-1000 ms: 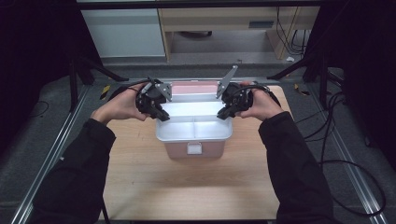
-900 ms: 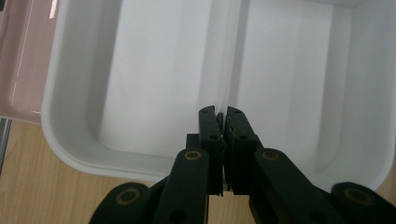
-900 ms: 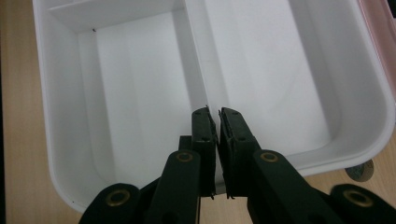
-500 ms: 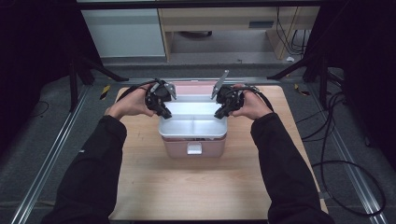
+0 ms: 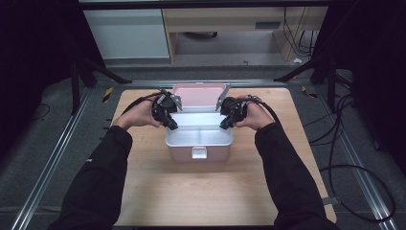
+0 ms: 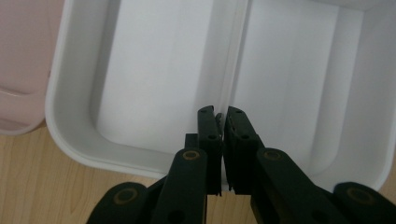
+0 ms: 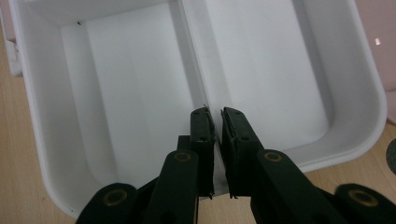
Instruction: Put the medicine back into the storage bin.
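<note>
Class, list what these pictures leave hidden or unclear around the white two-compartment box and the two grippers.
- Divider wall, left gripper view: the black jaws hide its near end.
- Same in the right gripper view, by the right gripper.
- Pink lid, high view: both grippers cover its sides.
- White two-compartment plastic box: front latch too small to read.

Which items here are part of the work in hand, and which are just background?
In the job:
white divided tray, its divider pinched at each end
left gripper
right gripper
pink box under the tray
open pink lid

Lying about:
wooden table
floor cables
</note>
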`<state>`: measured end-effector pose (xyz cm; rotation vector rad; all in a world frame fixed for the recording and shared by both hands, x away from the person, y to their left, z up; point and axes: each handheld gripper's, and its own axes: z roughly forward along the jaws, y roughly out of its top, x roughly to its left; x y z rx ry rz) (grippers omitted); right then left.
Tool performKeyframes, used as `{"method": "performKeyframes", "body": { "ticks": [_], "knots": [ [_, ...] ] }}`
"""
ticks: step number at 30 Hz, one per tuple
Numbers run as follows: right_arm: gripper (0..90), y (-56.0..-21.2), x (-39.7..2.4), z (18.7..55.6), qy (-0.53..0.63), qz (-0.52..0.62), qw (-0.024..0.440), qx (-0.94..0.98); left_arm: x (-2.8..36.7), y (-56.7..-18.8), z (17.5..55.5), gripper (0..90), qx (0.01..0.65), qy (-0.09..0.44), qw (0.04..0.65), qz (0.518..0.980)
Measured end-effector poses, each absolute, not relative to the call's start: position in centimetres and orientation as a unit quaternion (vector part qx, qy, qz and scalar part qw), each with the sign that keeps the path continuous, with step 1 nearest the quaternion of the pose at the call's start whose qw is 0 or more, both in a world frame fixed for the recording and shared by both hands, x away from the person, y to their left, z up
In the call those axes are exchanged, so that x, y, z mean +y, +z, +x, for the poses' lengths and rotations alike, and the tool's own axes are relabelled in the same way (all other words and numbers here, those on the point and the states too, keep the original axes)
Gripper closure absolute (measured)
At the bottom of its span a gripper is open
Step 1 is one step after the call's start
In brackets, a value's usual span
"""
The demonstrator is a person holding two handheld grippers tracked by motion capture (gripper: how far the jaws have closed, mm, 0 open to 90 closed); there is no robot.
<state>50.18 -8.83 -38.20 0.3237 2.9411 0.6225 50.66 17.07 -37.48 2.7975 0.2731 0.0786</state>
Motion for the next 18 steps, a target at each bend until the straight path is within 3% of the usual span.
{"method": "performKeyframes", "body": {
  "ticks": [18],
  "knots": [
    [81.5, -38.8, -9.8, 46.4, 0.235, 0.118, 0.052, 0.963, 17.1, -37.9, 46.7, 84.6, 0.084, 0.035, 0.179, 0.980]
  ]
}}
